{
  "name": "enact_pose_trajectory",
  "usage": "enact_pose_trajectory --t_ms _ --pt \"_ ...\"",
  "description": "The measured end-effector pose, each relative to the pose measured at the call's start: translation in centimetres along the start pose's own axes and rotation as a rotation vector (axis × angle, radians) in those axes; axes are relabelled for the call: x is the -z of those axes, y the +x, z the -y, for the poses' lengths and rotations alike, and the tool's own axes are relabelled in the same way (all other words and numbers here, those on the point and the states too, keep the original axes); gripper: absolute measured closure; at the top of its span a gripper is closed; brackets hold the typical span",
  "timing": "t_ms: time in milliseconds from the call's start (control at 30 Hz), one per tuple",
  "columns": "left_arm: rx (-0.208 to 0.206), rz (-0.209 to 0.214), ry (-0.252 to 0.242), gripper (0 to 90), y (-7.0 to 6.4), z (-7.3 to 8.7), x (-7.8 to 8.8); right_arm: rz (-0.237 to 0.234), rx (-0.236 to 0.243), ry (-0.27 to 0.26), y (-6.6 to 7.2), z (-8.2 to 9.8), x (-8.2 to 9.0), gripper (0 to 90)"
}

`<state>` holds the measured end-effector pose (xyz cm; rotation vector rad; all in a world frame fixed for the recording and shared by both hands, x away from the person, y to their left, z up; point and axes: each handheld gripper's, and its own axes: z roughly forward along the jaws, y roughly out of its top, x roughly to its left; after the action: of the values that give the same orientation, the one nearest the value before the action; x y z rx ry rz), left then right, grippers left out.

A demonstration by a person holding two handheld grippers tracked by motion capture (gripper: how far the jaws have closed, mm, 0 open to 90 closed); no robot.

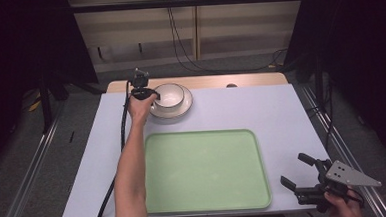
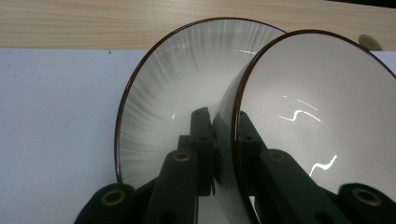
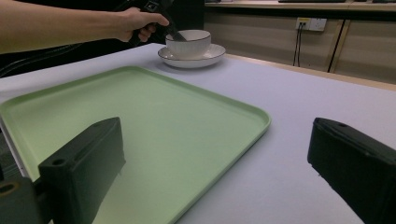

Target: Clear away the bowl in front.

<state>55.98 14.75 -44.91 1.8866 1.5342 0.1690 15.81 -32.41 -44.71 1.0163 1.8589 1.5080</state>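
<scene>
- Table, white sheet over pale wood (image 1: 281, 114) — the work surface; I would keep any lift low over it until the bowl is clear of its plate.
- Tray, pale green plastic, rounded corners, raised rim (image 1: 202, 135) — bare, at the near middle of the table; I judge it the likely set-down place.
- Plate, white ceramic, ribbed face, dark rim (image 1: 185, 105) — at the far edge of the table, left of centre, under the bowl; it should stay put, so I would raise the bowl straight up and slowly.
- Bowl, small white ceramic, thin dark rim (image 1: 170, 93) — standing on the plate. In the left gripper view its wall (image 2: 229, 130) runs between the jaws, one jaw inside, one outside.
- Left gripper (image 1: 147, 95) — jaws clamped on the bowl's left rim; the bite is narrow, so I would hold the wrist level to stop the bowl swinging.
- Right gripper (image 1: 300, 175) — jaws wide apart, holding nothing, at the near right corner beside the tray, well apart from the bowl.
</scene>
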Motion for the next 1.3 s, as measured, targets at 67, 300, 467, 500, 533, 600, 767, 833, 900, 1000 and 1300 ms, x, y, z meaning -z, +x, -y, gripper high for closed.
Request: enact_pose_trajectory --t_ms 67,300,467,500,533,600,767,833,900,1000,1300 --pt "-0.011 0.009 0.000 82.0 0.0 0.0 0.2 0.001 0.003 0.003 0.0 0.0 0.0 3.6" --pt "-0.013 0.001 -0.011 82.0 -0.3 0.0 0.4 0.003 -0.001 0.001 0.1 0.0 0.2 3.6" --pt "-0.007 0.002 -0.005 81.9 -0.4 0.0 0.5 0.001 0.004 -0.003 0.1 0.0 0.1 3.6" --pt "-0.019 0.006 -0.004 81.8 -0.3 -0.1 0.7 0.003 0.007 -0.002 0.0 0.0 0.1 3.5" --pt "-0.019 0.006 -0.004 81.8 -0.3 -0.1 0.7 0.003 0.007 -0.002 0.0 0.0 0.1 3.5" --pt "-0.026 0.009 -0.007 81.8 -0.4 -0.2 1.0 0.002 0.007 -0.004 0.0 0.0 0.1 3.6" --pt "-0.034 0.013 -0.026 81.8 -0.8 -0.4 1.9 0.003 0.009 -0.005 0.0 0.0 0.1 3.5" --pt "-0.036 0.019 -0.029 81.9 -0.8 -0.5 2.3 0.002 0.006 -0.005 0.1 0.0 0.1 3.6" --pt "-0.022 0.023 -0.044 81.9 -1.0 -0.5 2.7 0.002 0.006 -0.005 0.2 0.0 0.0 3.6" --pt "-0.036 0.031 -0.050 81.9 -1.0 -0.5 3.3 0.001 0.012 -0.006 0.1 0.0 0.0 3.6" --pt "-0.085 0.059 -0.053 81.8 -1.5 -0.7 5.1 -0.002 0.017 -0.002 0.2 -0.1 -0.1 3.5"
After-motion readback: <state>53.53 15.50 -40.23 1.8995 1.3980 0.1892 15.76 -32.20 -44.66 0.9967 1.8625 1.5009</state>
